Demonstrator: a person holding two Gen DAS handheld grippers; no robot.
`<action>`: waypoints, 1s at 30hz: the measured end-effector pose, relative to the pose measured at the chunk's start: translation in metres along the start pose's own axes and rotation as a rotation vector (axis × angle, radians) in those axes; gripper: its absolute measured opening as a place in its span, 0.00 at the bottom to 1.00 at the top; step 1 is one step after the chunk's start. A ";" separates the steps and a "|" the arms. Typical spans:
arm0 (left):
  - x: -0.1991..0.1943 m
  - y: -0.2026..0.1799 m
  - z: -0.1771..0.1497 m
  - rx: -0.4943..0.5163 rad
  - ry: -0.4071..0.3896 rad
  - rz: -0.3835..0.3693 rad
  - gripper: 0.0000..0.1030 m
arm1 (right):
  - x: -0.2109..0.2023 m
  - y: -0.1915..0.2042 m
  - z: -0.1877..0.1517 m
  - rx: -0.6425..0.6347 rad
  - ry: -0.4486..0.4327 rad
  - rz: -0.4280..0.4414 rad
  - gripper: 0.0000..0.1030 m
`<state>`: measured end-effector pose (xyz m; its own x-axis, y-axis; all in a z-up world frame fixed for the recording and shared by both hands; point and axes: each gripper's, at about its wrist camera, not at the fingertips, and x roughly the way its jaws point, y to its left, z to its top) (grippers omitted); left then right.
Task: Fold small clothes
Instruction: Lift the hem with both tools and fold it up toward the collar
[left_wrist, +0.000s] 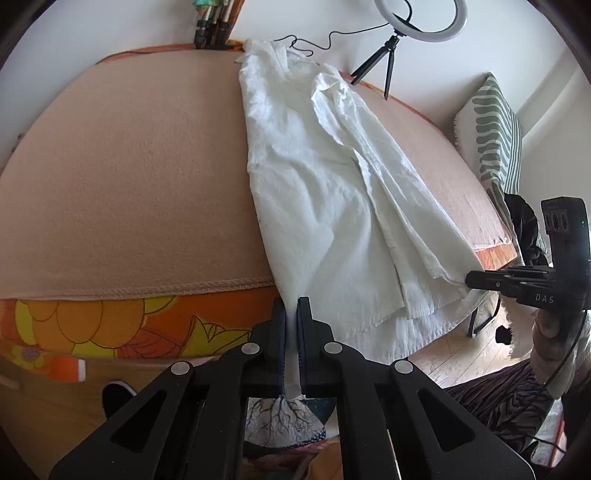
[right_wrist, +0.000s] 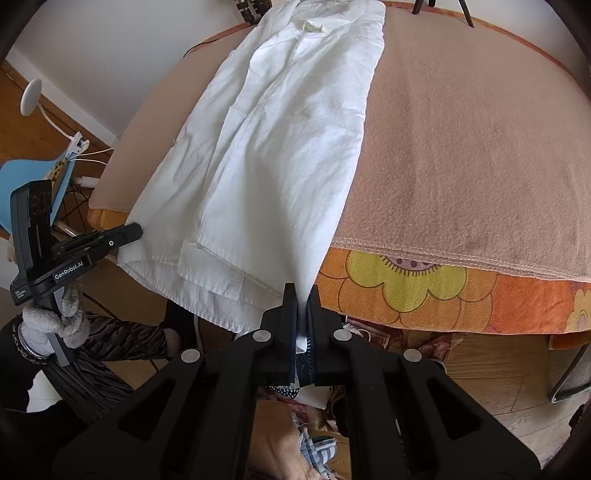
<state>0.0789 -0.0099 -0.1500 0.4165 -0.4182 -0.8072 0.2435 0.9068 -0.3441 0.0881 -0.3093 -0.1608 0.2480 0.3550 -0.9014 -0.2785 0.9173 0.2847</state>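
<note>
White shirt (left_wrist: 325, 192) lies lengthwise on the peach blanket (left_wrist: 129, 192), hem hanging over the near edge. Left gripper (left_wrist: 291, 314) and right gripper (right_wrist: 302, 306) each pinch a hem corner, jaws clamped tight. Risk: thin bites slip; uneven lifting skews the fold.

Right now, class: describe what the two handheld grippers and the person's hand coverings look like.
Both are matte black plastic with silver rivets. The left gripper reads "GenRobot.AI" in white, gripped through a grey knitted glove. The right gripper shows "DAS" lettering, a boxy sensor head and a trailing black cable.
</note>
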 end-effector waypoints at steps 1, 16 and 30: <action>-0.002 0.001 0.000 0.011 -0.011 0.013 0.04 | -0.003 -0.003 -0.002 -0.001 -0.003 -0.009 0.05; 0.011 0.014 0.000 -0.038 0.058 -0.056 0.06 | 0.016 -0.029 -0.002 0.123 0.033 0.136 0.52; -0.011 0.007 0.010 -0.061 -0.019 -0.121 0.03 | 0.002 -0.036 -0.002 0.218 -0.029 0.315 0.06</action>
<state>0.0847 0.0001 -0.1391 0.4037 -0.5249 -0.7493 0.2393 0.8511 -0.4673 0.0962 -0.3422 -0.1734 0.2090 0.6277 -0.7499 -0.1425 0.7782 0.6117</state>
